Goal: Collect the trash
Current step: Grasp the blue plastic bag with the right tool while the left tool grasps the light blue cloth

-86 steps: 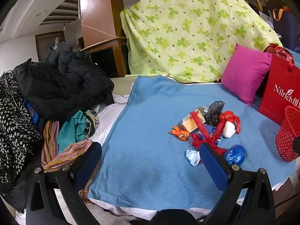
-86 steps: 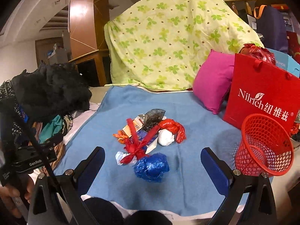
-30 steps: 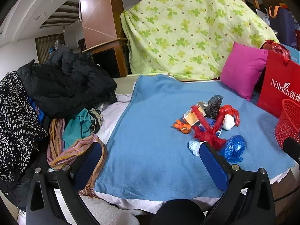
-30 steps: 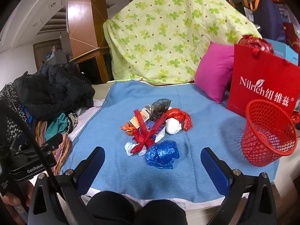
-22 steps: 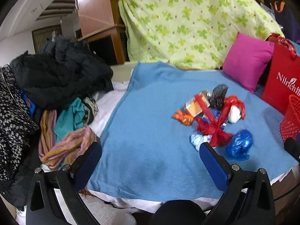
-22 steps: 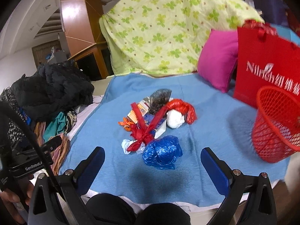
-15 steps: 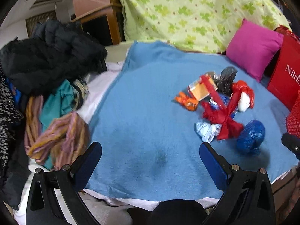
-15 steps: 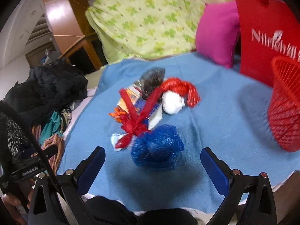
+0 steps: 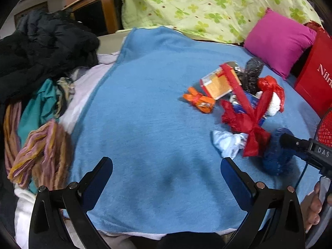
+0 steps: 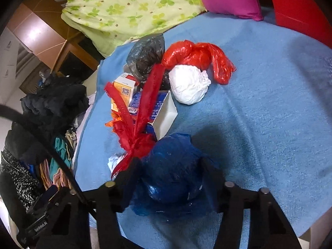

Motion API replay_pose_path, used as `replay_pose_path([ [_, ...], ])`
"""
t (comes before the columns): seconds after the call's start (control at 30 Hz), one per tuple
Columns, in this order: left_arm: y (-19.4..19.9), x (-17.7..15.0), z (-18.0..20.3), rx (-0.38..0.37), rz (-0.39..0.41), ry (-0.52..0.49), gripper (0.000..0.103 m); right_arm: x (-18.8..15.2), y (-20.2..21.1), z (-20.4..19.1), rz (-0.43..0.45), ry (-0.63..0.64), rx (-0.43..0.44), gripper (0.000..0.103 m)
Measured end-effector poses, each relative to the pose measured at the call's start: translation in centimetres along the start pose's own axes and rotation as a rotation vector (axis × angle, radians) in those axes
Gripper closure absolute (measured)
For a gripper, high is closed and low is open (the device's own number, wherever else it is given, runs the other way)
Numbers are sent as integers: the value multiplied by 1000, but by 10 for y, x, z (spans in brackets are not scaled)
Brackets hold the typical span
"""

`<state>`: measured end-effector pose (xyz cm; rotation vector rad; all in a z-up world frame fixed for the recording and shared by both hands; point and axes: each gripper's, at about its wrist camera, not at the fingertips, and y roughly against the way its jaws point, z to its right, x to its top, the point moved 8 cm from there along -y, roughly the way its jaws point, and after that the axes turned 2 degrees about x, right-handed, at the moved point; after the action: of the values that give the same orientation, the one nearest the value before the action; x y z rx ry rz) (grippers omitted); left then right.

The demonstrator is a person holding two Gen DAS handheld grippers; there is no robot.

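A heap of trash lies on the blue blanket [image 9: 145,112]: a blue plastic ball [image 10: 172,170], a red ribbon [image 10: 137,124], a white wad [image 10: 187,87], a red bag [image 10: 195,56], a grey bag [image 10: 145,56], small boxes [image 10: 124,89] and an orange wrapper [image 9: 199,99]. My right gripper [image 10: 171,174] has its fingers closed in on both sides of the blue ball [image 9: 276,155] on the blanket. My left gripper [image 9: 166,172] is open and empty above bare blanket, left of the heap.
A red mesh basket [image 9: 325,128] stands at the blanket's right edge, beside a red paper bag [image 9: 315,78] and a pink pillow [image 9: 278,39]. A pile of clothes [image 9: 41,66] lies to the left. A green clover quilt [image 9: 207,6] is at the back.
My right gripper has dropped down and forward onto the blue ball and its fingers have closed in around it. My left gripper has tilted down toward the blanket.
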<state>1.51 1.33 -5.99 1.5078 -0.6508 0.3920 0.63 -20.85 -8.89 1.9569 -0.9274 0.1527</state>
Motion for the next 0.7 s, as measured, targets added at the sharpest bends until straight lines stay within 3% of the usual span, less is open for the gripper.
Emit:
replay_pose_path([
  [0.13, -10, 10, 24, -70, -22, -31, 0, -1, 11, 7, 12, -13, 22, 55],
  [0.37, -35, 13, 67, -166, -71, -106, 0, 9, 58, 30, 96, -16, 2, 57],
  [0.6, -61, 5, 84, -393, -101, -230, 0, 17, 93, 48, 148, -17, -11, 57],
  [0.7, -67, 4, 79, -428, -94, -325, 1, 16, 96, 51, 141, -22, -4, 57],
])
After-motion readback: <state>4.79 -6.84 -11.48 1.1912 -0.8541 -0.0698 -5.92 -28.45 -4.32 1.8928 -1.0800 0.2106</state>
